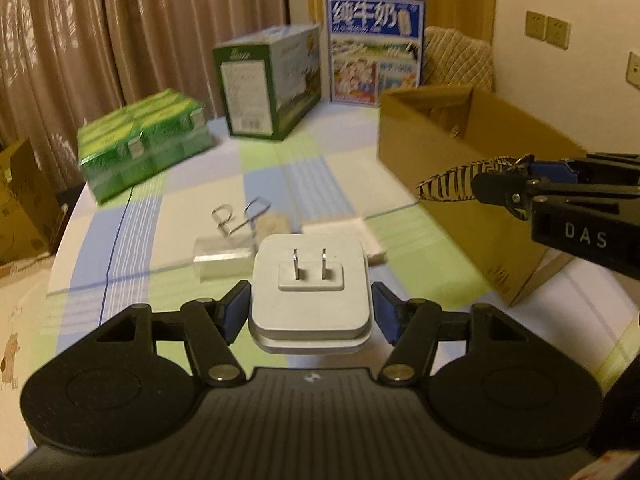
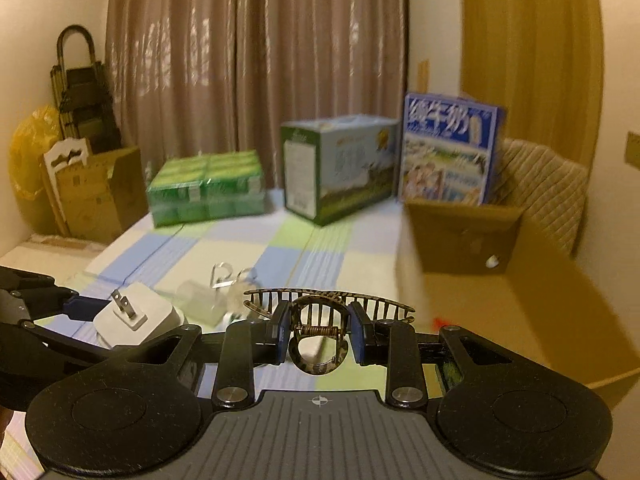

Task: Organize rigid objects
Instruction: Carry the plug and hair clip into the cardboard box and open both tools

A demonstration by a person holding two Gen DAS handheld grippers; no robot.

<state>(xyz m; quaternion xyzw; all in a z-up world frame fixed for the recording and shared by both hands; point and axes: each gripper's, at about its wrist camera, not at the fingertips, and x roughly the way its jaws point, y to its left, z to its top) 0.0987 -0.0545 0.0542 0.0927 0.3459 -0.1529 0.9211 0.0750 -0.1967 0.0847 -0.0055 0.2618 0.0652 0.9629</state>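
White plug adapter (image 1: pixel 310 280), prongs facing away from the camera, clamped between the blue pads of the left gripper (image 1: pixel 311 312) and held clear above the table (image 1: pixel 180 240). Tortoiseshell hair claw clip (image 2: pixel 320 320), teeth pointing forward and spring toward the camera, pinched at its handles by the right gripper (image 2: pixel 319 336), whose jaws are drawn close together on it. In the left wrist view the right gripper enters from the right edge with the clip's teeth (image 1: pixel 452 184) projecting in front of the open cardboard box (image 1: pixel 460 140). In the right wrist view the left gripper enters from the left edge carrying the adapter (image 2: pixel 136 316).

On the checked tablecloth beneath the grippers: a small clear plastic block (image 1: pixel 222 258), a bent wire clip (image 1: pixel 236 216) just behind it, and a flat white piece (image 1: pixel 352 230) near the box. The cardboard box stands at the right of the table, its top open. Toward the far edge: a shrink-wrapped pack of green cartons (image 1: pixel 144 144), a green-and-white carton box (image 1: pixel 268 84), and an upright blue milk carton box (image 1: pixel 374 48). Brown curtains (image 1: pixel 140 20) hang behind.
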